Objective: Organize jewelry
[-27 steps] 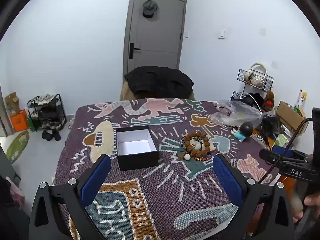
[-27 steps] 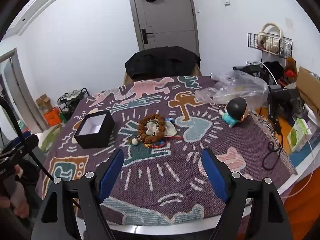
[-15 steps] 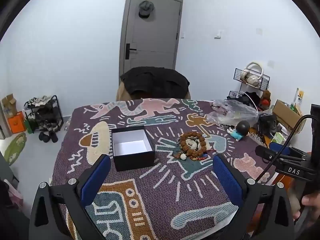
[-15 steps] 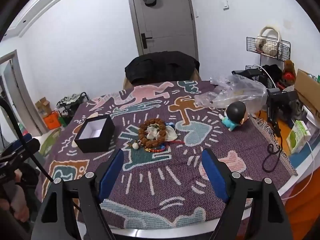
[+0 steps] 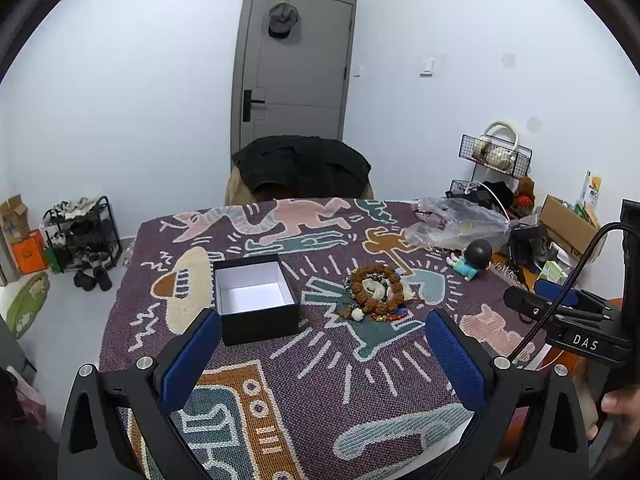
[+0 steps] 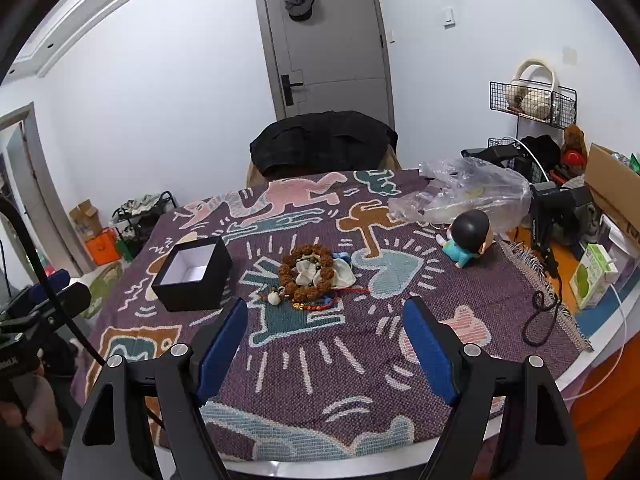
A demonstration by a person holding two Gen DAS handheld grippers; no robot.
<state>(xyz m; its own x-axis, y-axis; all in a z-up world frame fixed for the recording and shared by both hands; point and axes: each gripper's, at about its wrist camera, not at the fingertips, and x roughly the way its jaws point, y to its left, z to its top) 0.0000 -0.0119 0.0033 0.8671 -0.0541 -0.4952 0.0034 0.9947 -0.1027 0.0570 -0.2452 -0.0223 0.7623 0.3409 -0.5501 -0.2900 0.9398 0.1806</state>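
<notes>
Honestly, both claws, left claw (image 5: 320,354) and right claw (image 6: 326,344), gape empty; bead bracelet (image 6: 308,272) ahead looks light, floppy, so pinch its beaded rim.

box (image 5: 256,298) left | beads (image 5: 375,289) right | both on cloth (image 5: 320,380)

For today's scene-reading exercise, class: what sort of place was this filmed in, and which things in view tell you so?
Most likely a room in someone's home, not a lab. A shoe rack stands by the wall, a cap hangs on the grey door, and a patterned woven blanket covers the table.
</notes>
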